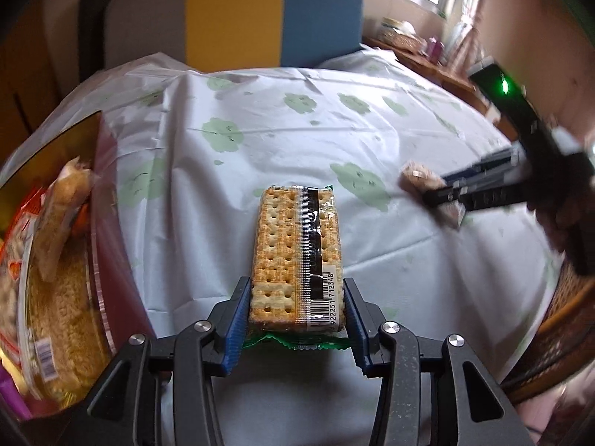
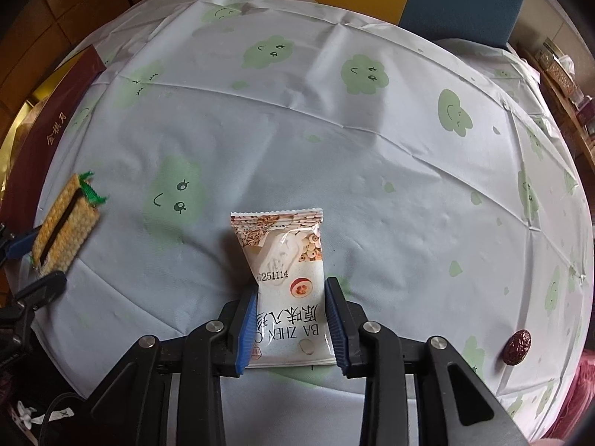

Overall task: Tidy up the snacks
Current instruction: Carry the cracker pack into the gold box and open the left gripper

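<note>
The left gripper (image 1: 296, 316) was clamped on the near end of a cracker pack (image 1: 295, 256), its blue pads pressed against both long sides, the pack reaching forward above the cloth (image 1: 334, 141). From the right wrist view, the same pack (image 2: 65, 230) sat near the cloth's left edge, close beside the red box (image 2: 48, 130). That box (image 1: 108, 193) stood open just left of the left gripper, with snack bags (image 1: 55, 278) piled inside it.

The right gripper (image 2: 292, 325) gripped a white pouch (image 2: 286, 282) by its lower half, the pouch standing between the fingers over the cloth. In the left wrist view the right gripper (image 1: 442, 195) came in from the right, blurred, well apart from the cracker pack.

Between the two grippers the cloth lay bare, and it ran bare to its far edge by the chair (image 1: 238, 15). A date (image 2: 517, 345) lay near the cloth's right edge.
</note>
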